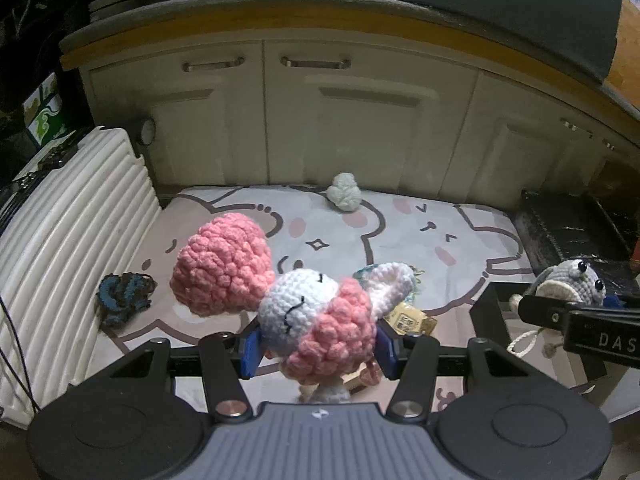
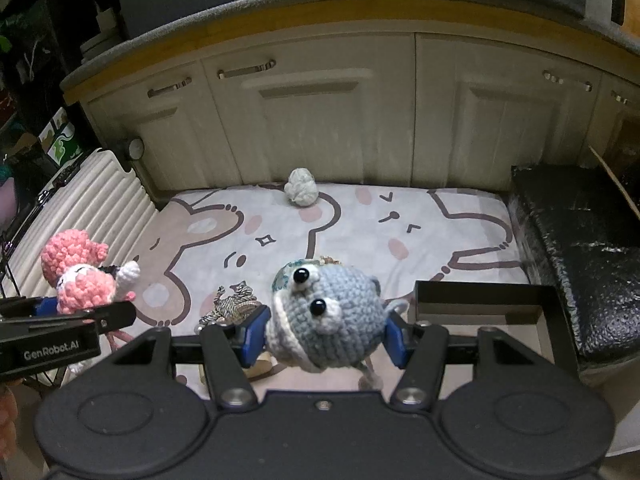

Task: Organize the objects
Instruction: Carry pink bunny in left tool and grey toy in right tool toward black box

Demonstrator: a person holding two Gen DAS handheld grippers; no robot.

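A: Where's the pink doll (image 1: 316,320)?

B: Off the mat, pinched in the left gripper (image 1: 318,346). The blue pads (image 1: 250,350) press its pink-and-white body from both sides; its big pink puff sticks up to the left and a white ear to the right.

A: And the grey toy (image 2: 326,320)?

B: Same story on the other side. The right gripper (image 2: 326,338) has clamped on it, pads (image 2: 254,334) tight against both flanks, black bead eyes facing up. A cord hangs below it.

A: How do the two sit relative to each other?

B: Side by side above the mat's near edge, apart, the doll to the left of the toy. Each camera catches the other tool at its frame edge.

A: What's on the mat (image 2: 352,236) itself?

B: A pale yarn ball (image 2: 301,191) at the far edge, close to the cabinet doors (image 2: 312,128). A dark blue knit (image 1: 122,298) by the left edge, beside the ribbed white case (image 1: 76,236). A striped grey tangle (image 2: 234,302) and some small wrapped packets (image 1: 412,317) near the front, partly hidden by the held things.

A: Anything to the right?

B: A black box (image 2: 484,300), open-topped, at the near right corner, and a black textured surface (image 2: 576,248) beyond the mat's right edge.
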